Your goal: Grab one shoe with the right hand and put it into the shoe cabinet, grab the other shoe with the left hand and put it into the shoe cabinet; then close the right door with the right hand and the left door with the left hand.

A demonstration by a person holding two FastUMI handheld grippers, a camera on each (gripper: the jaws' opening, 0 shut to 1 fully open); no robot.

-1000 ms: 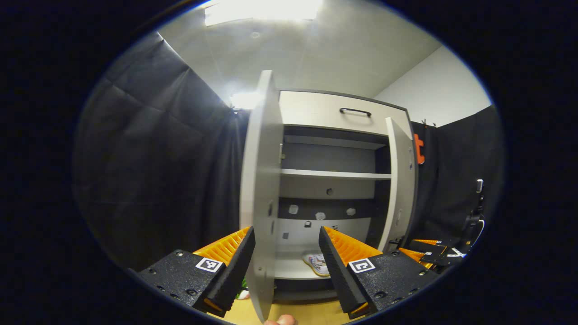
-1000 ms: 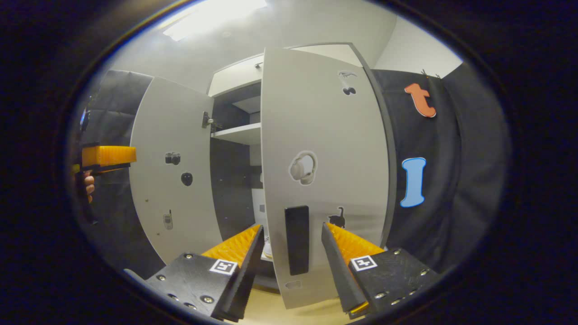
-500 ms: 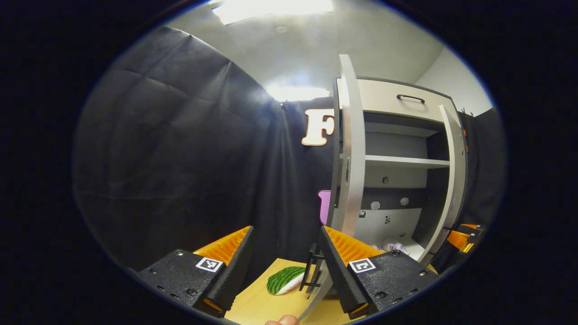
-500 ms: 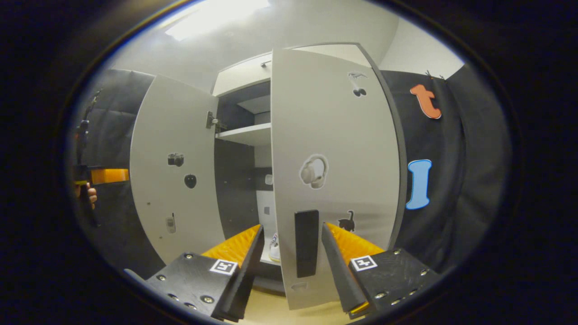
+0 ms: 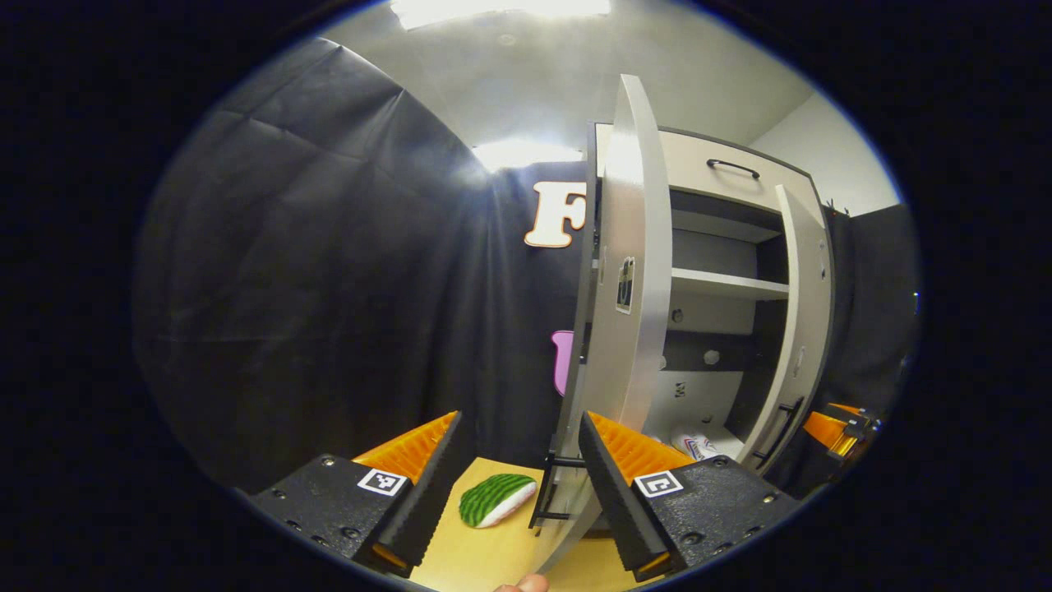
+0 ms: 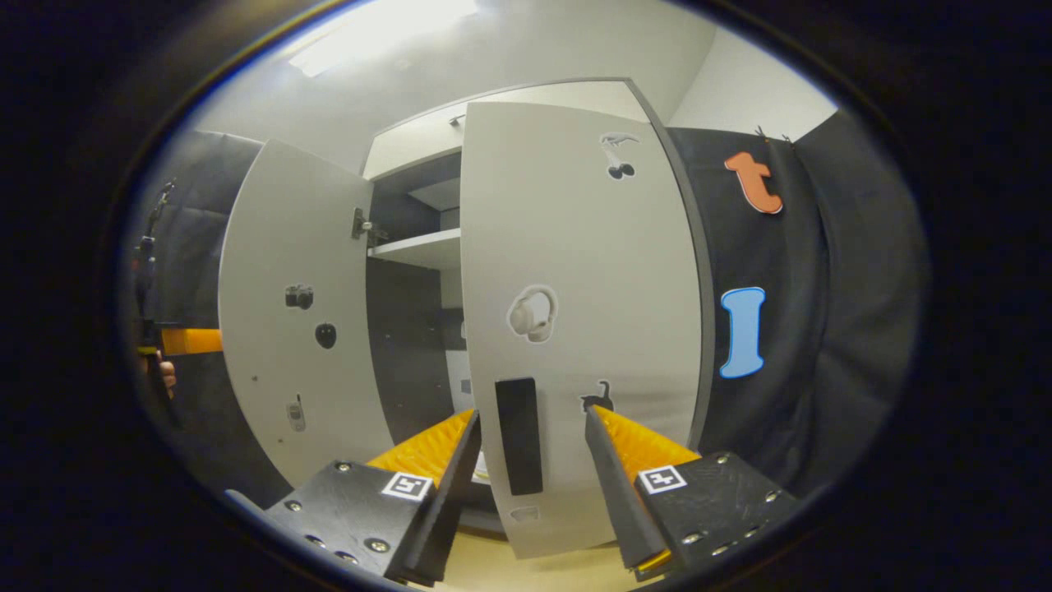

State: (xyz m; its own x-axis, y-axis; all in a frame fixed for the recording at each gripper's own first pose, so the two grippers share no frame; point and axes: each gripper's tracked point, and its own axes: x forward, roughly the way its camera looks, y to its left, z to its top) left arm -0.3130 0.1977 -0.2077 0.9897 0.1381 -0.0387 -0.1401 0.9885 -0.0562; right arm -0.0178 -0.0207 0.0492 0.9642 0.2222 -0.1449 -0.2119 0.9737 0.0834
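The shoe cabinet (image 5: 715, 177) stands with both doors ajar. In the left gripper view the left door (image 5: 629, 247) is edge-on, just right of my open left gripper (image 5: 519, 427), and its black handle (image 5: 549, 489) is by the right finger. A white shoe (image 5: 697, 445) lies on the cabinet's bottom shelf. In the right gripper view the right door (image 6: 575, 271) faces me. My right gripper (image 6: 532, 413) is open with that door's black handle (image 6: 519, 436) between its fingers, which do not press on it.
A green striped object (image 5: 496, 499) lies on the wooden floor (image 5: 493, 551) left of the cabinet. The left door's inner face (image 6: 296, 312) carries small stickers. A hand holds the left gripper (image 6: 189, 340) far left. A shelf (image 5: 723, 284) crosses the cabinet.
The left gripper has swung from facing the cabinet's inside to the outer side of the left door. The right door has shifted a little left in the right gripper view.
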